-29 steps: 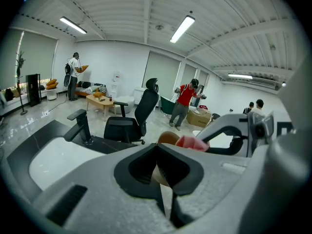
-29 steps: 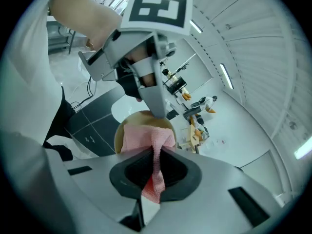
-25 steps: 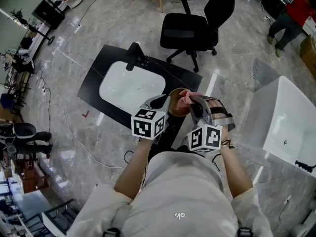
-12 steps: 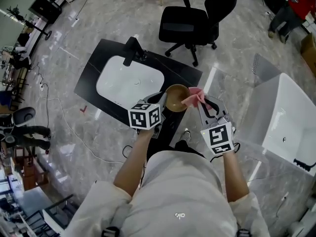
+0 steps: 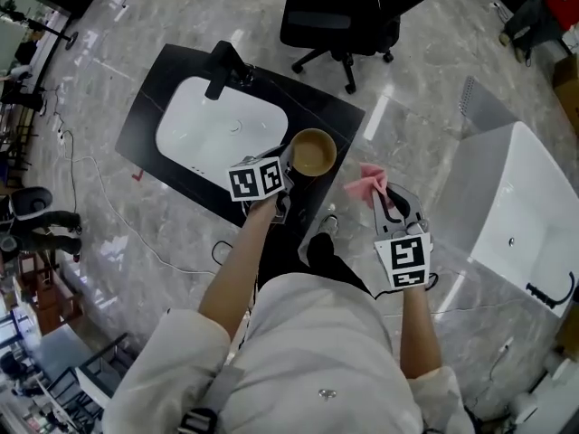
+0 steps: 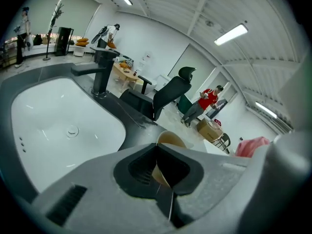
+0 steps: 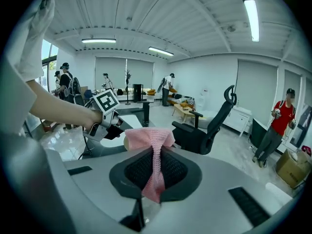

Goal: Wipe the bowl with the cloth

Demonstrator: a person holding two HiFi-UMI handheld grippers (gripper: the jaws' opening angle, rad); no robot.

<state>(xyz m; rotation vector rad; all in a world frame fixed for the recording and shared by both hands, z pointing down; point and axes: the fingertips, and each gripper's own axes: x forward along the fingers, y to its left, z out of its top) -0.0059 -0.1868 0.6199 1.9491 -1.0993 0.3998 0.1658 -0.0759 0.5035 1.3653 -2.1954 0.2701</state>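
Note:
A tan bowl (image 5: pixel 312 152) hangs over the right end of the black counter (image 5: pixel 335 120), beside the sink. My left gripper (image 5: pixel 288 166) is shut on its near rim; in the left gripper view the rim (image 6: pixel 170 141) sits pinched between the closed jaws of that gripper (image 6: pixel 161 165). Whether the bowl rests on the counter I cannot tell. A pink cloth (image 5: pixel 366 185) is off to the bowl's right, clear of it, bunched in my shut right gripper (image 5: pixel 380 197). The right gripper view shows the cloth (image 7: pixel 148 139) clamped in the gripper (image 7: pixel 155 152), with the left gripper (image 7: pixel 105 116) beyond it.
A white sink basin (image 5: pixel 217 125) with a black faucet (image 5: pixel 222 69) is set in the counter. A black office chair (image 5: pixel 339 16) stands behind it, and a white bathtub (image 5: pixel 525 215) is at the right. Cables lie on the marble floor (image 5: pixel 118 224). People stand in the far room.
The cloth, which was inside the bowl, has come out and moved right with the right gripper. The left gripper has carried the bowl down and left toward the counter.

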